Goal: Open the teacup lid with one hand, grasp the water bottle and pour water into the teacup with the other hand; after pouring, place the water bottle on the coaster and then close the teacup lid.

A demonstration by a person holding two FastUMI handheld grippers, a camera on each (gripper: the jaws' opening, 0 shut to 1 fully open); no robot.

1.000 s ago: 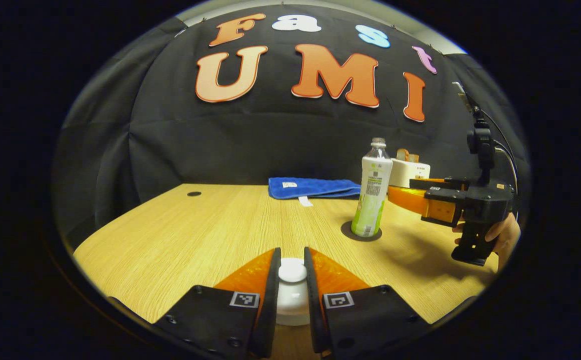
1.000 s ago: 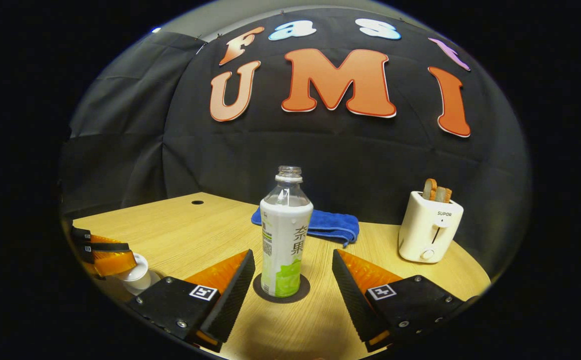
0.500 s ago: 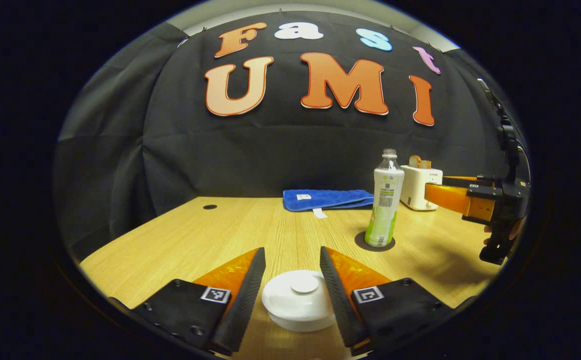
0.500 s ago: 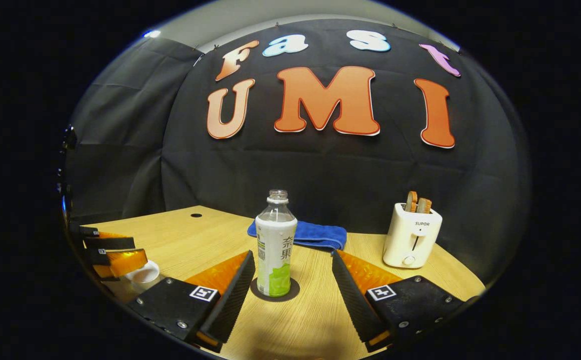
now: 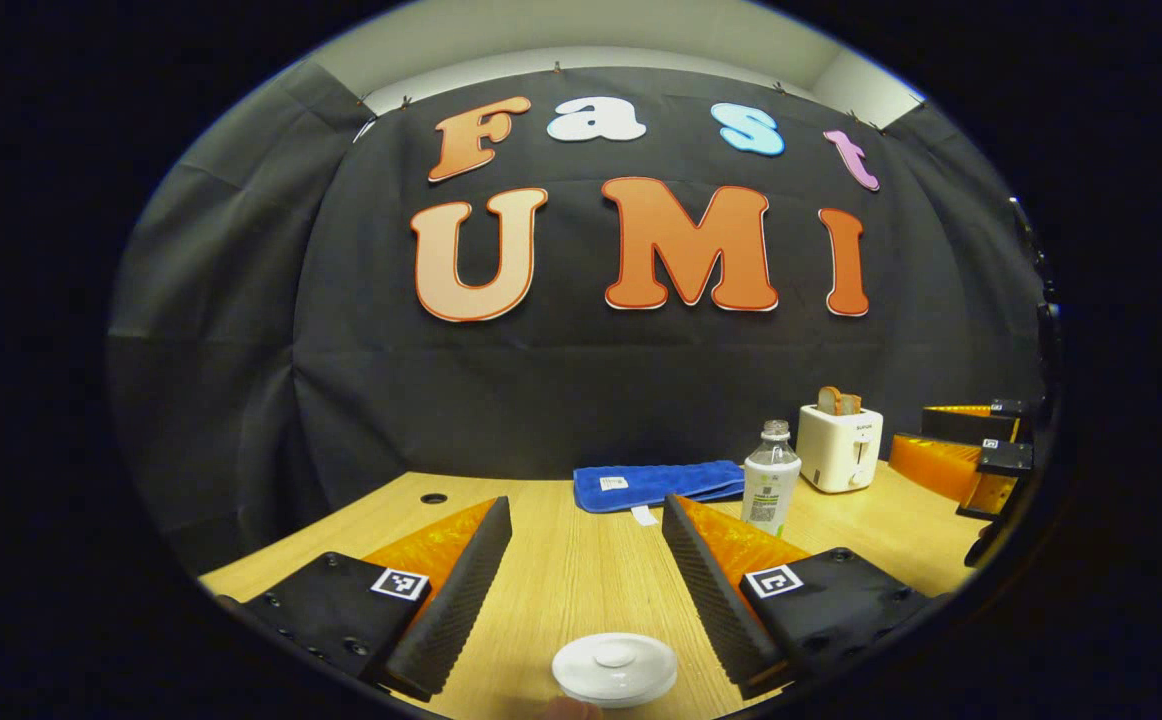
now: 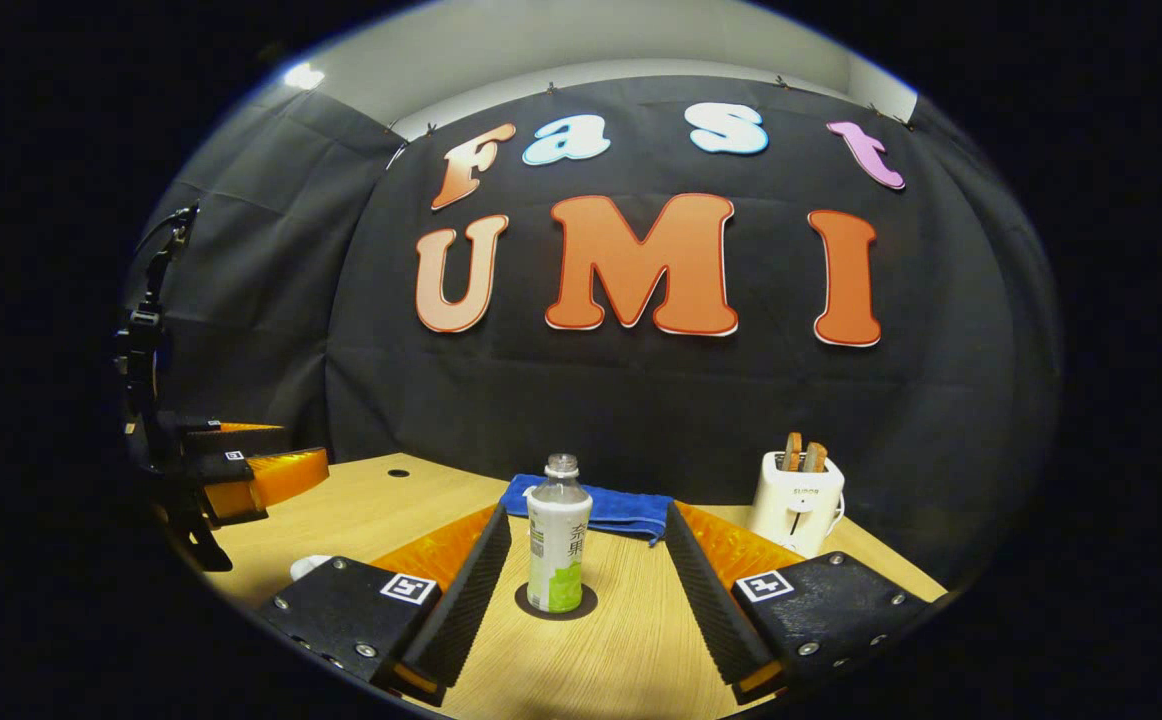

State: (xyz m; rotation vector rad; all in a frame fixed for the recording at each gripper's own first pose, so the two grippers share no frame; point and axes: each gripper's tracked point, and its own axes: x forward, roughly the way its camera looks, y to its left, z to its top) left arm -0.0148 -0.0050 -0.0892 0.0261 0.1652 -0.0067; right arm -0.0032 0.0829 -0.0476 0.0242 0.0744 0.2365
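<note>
I read the scene from left to right.

Left tongs [image 5: 581, 560]: spread wide, gripping nothing. The lid [image 5: 614, 668] sits on the cup at 6 o'clock from these tongs, below and just short of the fingertips, clear of both fingers. The cup body itself is hidden under the lid. I judge the cup closed and the lid step done. If I had to regrip the knob, the left tongs are the nearer pair; the move would be a straight drop toward 6 o'clock.

Bottle [image 6: 558, 540]: upright, long axis vertical, cap off, standing on the dark coaster [image 6: 581, 606] on the table [image 6: 631, 650]. From the left tongs it lies at 1 o'clock, partly behind the right finger.

Right tongs [image 6: 581, 575]: spread, empty. The bottle stands dead ahead at 12 o'clock, centred in the gap, touching neither finger. These tongs are the nearer pair to the bottle.

Judgement: bottle on coaster, lid on cup, both tongs free. The task appears complete. What remains is to pull both pairs clear without brushing the bottle, which would tip easily.
</note>
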